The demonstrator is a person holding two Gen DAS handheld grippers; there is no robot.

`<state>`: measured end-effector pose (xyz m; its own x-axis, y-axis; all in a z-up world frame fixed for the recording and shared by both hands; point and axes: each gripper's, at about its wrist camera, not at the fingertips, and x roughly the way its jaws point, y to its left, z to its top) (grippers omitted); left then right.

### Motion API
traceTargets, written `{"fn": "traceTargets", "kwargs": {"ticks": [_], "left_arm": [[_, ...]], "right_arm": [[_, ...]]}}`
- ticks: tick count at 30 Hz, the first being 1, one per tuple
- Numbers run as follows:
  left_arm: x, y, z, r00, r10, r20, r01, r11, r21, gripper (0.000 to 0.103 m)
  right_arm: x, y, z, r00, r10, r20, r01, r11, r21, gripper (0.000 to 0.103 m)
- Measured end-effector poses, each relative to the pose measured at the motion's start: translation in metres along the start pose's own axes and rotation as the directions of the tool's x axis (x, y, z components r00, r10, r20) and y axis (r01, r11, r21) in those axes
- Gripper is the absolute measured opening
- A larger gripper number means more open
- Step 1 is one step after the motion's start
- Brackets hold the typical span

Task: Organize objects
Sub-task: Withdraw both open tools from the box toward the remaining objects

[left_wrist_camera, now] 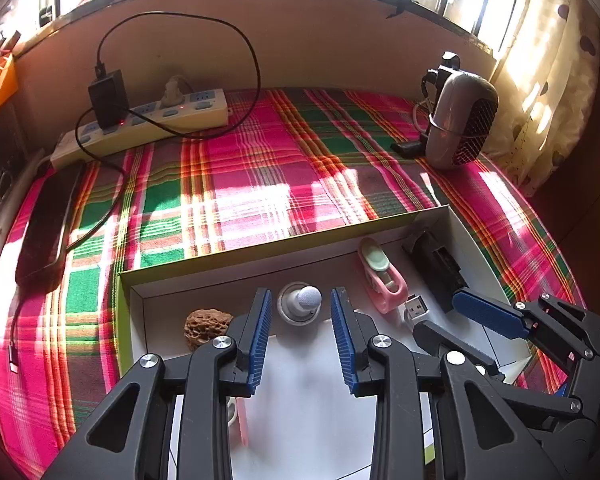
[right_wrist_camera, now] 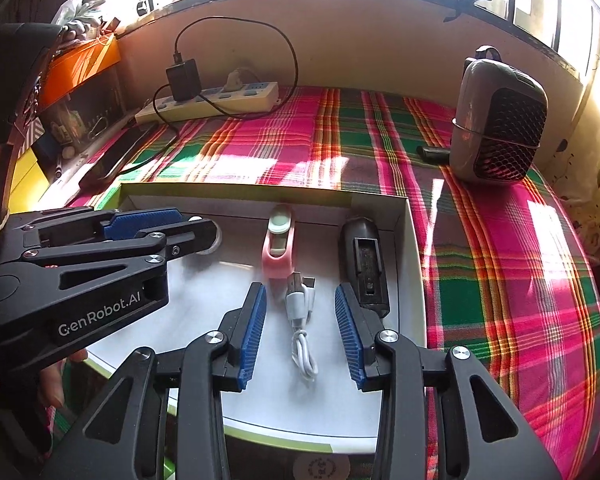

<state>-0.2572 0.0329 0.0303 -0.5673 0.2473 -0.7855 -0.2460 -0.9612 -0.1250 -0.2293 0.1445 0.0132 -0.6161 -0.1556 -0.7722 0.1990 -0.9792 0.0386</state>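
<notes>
1. There is one white box (left_wrist_camera: 456, 232) on the checked cloth (left_wrist_camera: 260, 168) of the bench.
2. In the box I count five things: one brown walnut (left_wrist_camera: 206, 326), one small white round gadget (left_wrist_camera: 302, 302), one pink clip-shaped thing (right_wrist_camera: 278, 242), one black gadget (right_wrist_camera: 366, 268) and one white cable (right_wrist_camera: 302, 320).
3. There are two tools. The left tool (left_wrist_camera: 302, 336) has its blue sides apart, with nothing pinched; the round gadget sits just past its tips. The right tool (right_wrist_camera: 300, 332) is apart too. The cable lies between its sides, and they do not press on it.
4. At the back of the bench are one power strip (left_wrist_camera: 156, 124) with one black charger (left_wrist_camera: 108, 96) plugged in, one dark phone (left_wrist_camera: 46, 228) and one grey speaker (right_wrist_camera: 500, 120).
5. Only the left view shows the walnut and the whole round gadget.
6. Only the right view shows the whole cable and some fingers (right_wrist_camera: 54, 384) under the left tool.
</notes>
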Motion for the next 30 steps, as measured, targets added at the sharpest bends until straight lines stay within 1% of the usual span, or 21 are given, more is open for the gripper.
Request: {"fn": "traceTargets", "kwargs": {"ticks": [13,20,24,27,30], "left_arm": [[-0.034,0.0,-0.019,0.999,0.021,0.042,-0.021,1.0,-0.013,0.029],[-0.053,-0.005,-0.037,0.998,0.029,0.061,-0.029,1.0,-0.01,0.029],[-0.064,-0.007,-0.048,0.995,0.051,0.081,-0.05,0.999,-0.008,0.029],[-0.072,-0.008,-0.057,0.995,0.046,0.092,-0.045,0.999,-0.01,0.029],[-0.078,-0.011,-0.065,0.993,0.062,0.101,-0.062,0.998,-0.003,0.029]], "right_arm": [[-0.025,0.001,-0.012,0.999,-0.007,0.033,0.006,1.0,0.027,0.037],[-0.041,0.003,-0.021,0.999,-0.007,0.054,0.005,0.999,0.036,0.037],[-0.051,0.005,-0.026,0.998,-0.008,0.068,0.005,0.999,0.037,0.038],[-0.057,0.007,-0.032,0.997,-0.005,0.077,0.002,0.999,0.04,0.038],[-0.063,0.008,-0.037,0.997,-0.002,0.083,-0.002,0.999,0.044,0.038]]}}
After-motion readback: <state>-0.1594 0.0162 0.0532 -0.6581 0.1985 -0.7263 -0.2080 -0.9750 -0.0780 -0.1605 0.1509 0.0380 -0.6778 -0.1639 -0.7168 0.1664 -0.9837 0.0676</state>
